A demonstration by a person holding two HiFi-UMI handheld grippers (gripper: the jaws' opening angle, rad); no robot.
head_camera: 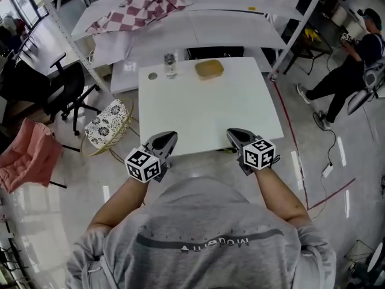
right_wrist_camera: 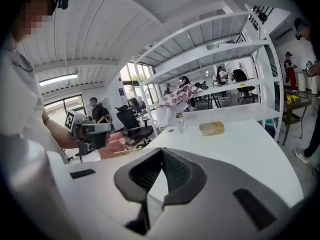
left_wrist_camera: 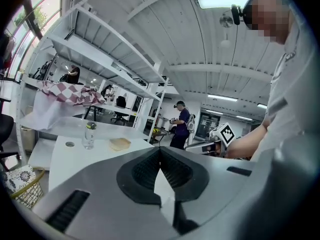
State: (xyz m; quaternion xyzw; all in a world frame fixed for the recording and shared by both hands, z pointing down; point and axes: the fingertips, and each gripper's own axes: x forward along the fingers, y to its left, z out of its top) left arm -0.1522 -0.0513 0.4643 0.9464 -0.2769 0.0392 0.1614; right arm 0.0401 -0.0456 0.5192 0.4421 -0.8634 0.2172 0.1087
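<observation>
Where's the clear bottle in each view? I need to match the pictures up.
Head view: the clear bottle stands at the far edge of the white table, upper middle of the picture.
Left gripper view: left of middle, above the jaws.
Right gripper view: just right of middle, above the jaws.
Shared landmark: the tan block lies to its right in all three views.

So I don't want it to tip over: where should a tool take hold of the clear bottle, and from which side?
Probably around its mid-body, coming in level from the near edge. The bottle stands upright, slim and round, with bare table before it; the disc and yellow pad lie apart on either side.
</observation>
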